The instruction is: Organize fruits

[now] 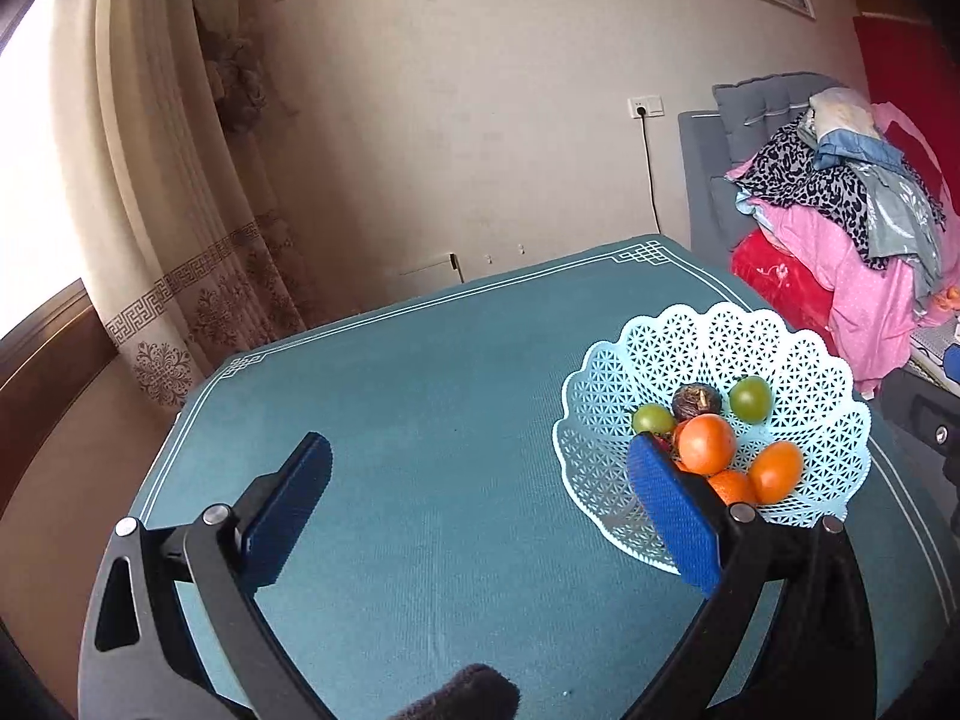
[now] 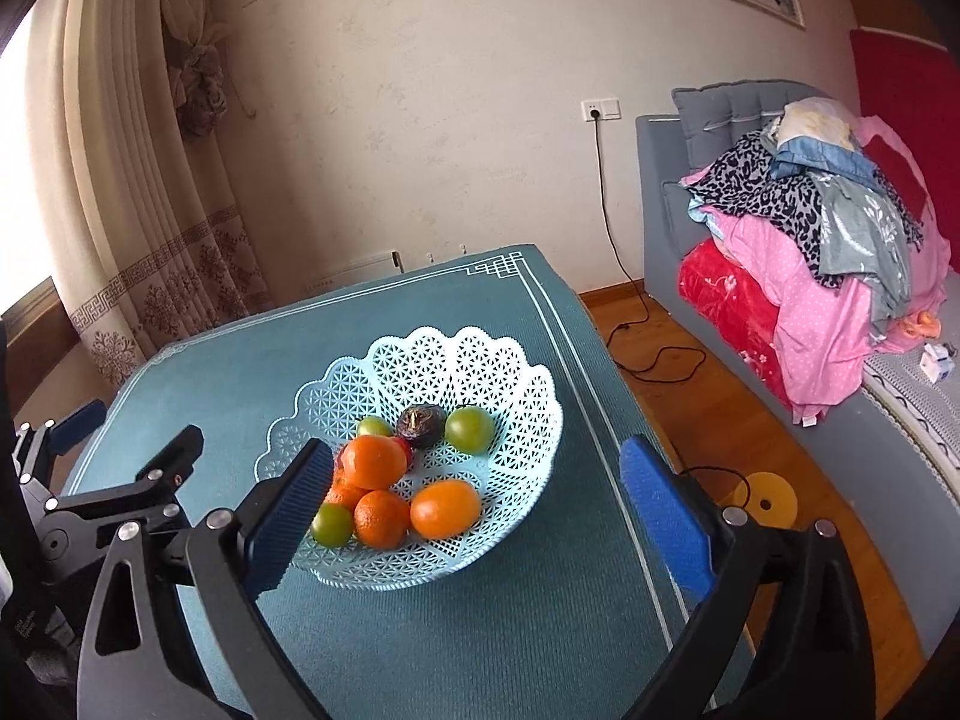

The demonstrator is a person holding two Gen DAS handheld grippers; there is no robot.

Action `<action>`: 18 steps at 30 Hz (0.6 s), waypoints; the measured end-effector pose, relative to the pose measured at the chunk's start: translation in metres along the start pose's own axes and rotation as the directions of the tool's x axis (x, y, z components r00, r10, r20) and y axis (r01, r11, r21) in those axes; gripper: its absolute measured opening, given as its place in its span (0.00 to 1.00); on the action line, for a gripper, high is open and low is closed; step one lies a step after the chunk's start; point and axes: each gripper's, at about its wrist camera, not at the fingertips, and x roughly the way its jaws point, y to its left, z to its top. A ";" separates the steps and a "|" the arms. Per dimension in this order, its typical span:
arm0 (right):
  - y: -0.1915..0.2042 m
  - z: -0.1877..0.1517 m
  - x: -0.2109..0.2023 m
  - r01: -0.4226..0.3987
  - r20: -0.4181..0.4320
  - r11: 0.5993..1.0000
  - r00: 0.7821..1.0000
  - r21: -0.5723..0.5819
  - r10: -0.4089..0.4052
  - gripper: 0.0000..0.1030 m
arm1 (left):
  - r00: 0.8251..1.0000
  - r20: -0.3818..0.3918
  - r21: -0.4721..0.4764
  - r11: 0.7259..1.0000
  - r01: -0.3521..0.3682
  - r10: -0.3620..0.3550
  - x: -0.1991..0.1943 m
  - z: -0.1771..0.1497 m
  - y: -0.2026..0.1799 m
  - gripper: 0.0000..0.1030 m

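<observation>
Both my grippers are standing wide apart, holding nothing. All the fruits are lying in the lattice basket, which is sitting dead ahead of my right gripper; my left gripper is pointing past it at bare cloth.

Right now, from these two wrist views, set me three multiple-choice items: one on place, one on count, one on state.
1. Where does the fruit lie?
A. in the basket
B. on the bare cloth
C. on the sofa

2. How many green fruits show in the right wrist view?
A. one
B. three
C. five

3. How do the right tongs stand?
A. shut on an orange
B. shut and empty
C. open and empty

Key: 1 A, every fruit sits inside the light blue basket on the table. 2 B, three green fruits lie among the oranges. 3 C, the right tongs gape with nothing gripped.
</observation>
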 end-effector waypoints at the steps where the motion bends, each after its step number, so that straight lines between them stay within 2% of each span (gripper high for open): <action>1: 0.003 -0.001 0.001 0.014 -0.007 1.000 1.000 -0.019 -0.014 0.95 | 1.000 0.005 -0.002 1.000 -0.007 0.007 -0.002 -0.001 0.003 0.97; 4: 0.010 -0.004 0.005 0.041 -0.030 0.997 0.999 -0.060 -0.043 0.95 | 1.000 -0.003 -0.013 1.000 -0.016 0.016 -0.006 -0.004 0.008 0.97; 7: 0.015 -0.006 0.007 0.034 -0.056 0.995 0.998 -0.090 -0.039 0.95 | 1.000 -0.005 -0.012 1.000 -0.021 0.021 -0.008 -0.007 0.010 0.97; 14: 0.028 -0.010 0.005 0.092 -0.043 0.979 0.994 -0.181 -0.101 0.95 | 0.997 -0.003 0.016 0.997 -0.071 0.071 -0.013 -0.010 0.010 0.97; 18: 0.033 -0.011 0.004 0.079 -0.049 0.975 0.995 -0.210 -0.091 0.95 | 0.997 -0.002 0.023 0.997 -0.080 0.080 -0.015 -0.010 0.008 0.97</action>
